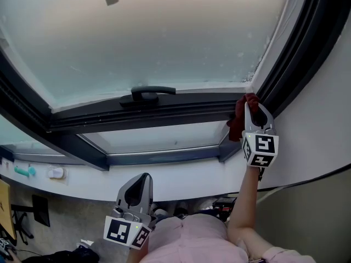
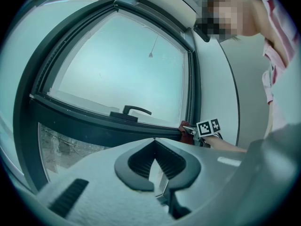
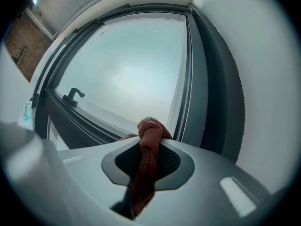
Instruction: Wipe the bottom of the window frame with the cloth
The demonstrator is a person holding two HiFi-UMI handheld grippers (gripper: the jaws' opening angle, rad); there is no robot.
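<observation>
No legible words, brands or numbers anywhere, only coded black-and-white square markers [image 1: 265,145] on right gripper [image 1: 251,104], likewise on left gripper [image 1: 145,177]

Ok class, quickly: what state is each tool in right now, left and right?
Left tool: closed, holding nothing.
Right tool: closed on the red cloth.

Bottom frame [image 1: 186,109] open leftward until handle [image 1: 147,94]; side frame [image 1: 301,43] blocks right.

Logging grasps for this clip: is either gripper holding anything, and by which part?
The right gripper pinches the red cloth just behind its bunched end. The left gripper holds nothing.
</observation>
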